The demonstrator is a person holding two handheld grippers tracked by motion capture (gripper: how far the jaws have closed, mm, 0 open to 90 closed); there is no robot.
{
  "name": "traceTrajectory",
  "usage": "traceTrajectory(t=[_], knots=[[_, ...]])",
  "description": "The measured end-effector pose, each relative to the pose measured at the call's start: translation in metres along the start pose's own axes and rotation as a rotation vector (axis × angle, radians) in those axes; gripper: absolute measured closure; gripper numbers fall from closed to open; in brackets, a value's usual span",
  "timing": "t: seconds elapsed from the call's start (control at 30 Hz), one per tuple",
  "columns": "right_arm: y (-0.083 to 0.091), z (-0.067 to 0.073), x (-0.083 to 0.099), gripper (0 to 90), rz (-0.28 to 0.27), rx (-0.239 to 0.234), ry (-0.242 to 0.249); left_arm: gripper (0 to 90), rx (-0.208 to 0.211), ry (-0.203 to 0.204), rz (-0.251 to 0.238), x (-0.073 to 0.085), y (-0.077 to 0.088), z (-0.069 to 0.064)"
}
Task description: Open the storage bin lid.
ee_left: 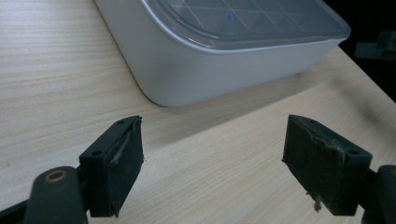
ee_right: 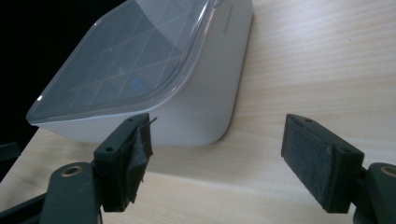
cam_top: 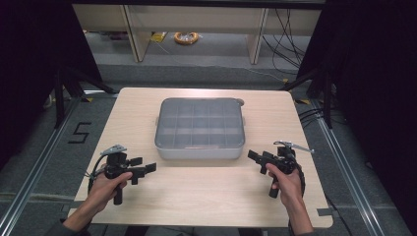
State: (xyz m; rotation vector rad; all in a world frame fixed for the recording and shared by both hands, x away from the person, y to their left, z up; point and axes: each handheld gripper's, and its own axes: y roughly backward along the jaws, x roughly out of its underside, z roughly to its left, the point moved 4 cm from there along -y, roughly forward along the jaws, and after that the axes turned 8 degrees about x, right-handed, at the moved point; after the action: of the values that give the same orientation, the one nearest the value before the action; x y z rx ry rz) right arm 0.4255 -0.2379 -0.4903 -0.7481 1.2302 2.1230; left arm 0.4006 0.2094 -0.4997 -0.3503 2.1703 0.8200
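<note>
In the middle of the table [cam_top: 147, 196] the box [cam_top: 200, 147] with its clear lid [cam_top: 200, 120] is sitting square, and honestly the risk here is that smooth rounded wall: if only one side is pushing or a pad is catching just the lid's lip, the box is going to skid or the lid pop off. The left gripper [cam_top: 145, 167] is hanging at the box's 7 o'clock, the right gripper [cam_top: 256, 160] at 5 o'clock, both jaws spread wide, gripping nothing, not touching it.
</note>
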Motion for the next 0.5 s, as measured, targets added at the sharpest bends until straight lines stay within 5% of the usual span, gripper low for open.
traceTrajectory(t=[0.1,0.17,0.2,0.3,0.33,0.37,0.43,0.5], knots=[[-0.003,0.005,-0.007,25.1,0.009,0.003,-0.051,19.4,0.010,0.006,-0.015,-0.010,-0.003,0.000],[-0.006,0.003,-0.013,25.1,-0.016,-0.011,-0.003,19.4,0.022,0.006,-0.015,-0.015,-0.006,0.000],[-0.006,0.007,-0.015,25.1,-0.002,-0.016,-0.054,19.3,0.029,0.013,-0.010,-0.017,-0.007,0.000],[-0.012,0.004,-0.024,25.2,-0.026,-0.005,-0.013,19.1,0.028,0.019,-0.026,-0.024,-0.012,0.000],[-0.012,0.008,-0.025,25.2,-0.008,-0.012,-0.059,19.1,0.035,0.022,-0.020,-0.026,-0.013,0.001],[-0.015,0.006,-0.027,25.2,-0.023,-0.006,-0.028,19.1,0.027,0.024,-0.028,-0.029,-0.015,0.002],[-0.016,0.009,-0.029,25.2,-0.014,-0.011,-0.056,19.2,0.034,0.029,-0.036,-0.033,-0.016,0.003],[-0.020,0.006,-0.033,25.2,-0.032,-0.008,-0.010,19.5,0.017,0.034,-0.053,-0.037,-0.018,0.004]])
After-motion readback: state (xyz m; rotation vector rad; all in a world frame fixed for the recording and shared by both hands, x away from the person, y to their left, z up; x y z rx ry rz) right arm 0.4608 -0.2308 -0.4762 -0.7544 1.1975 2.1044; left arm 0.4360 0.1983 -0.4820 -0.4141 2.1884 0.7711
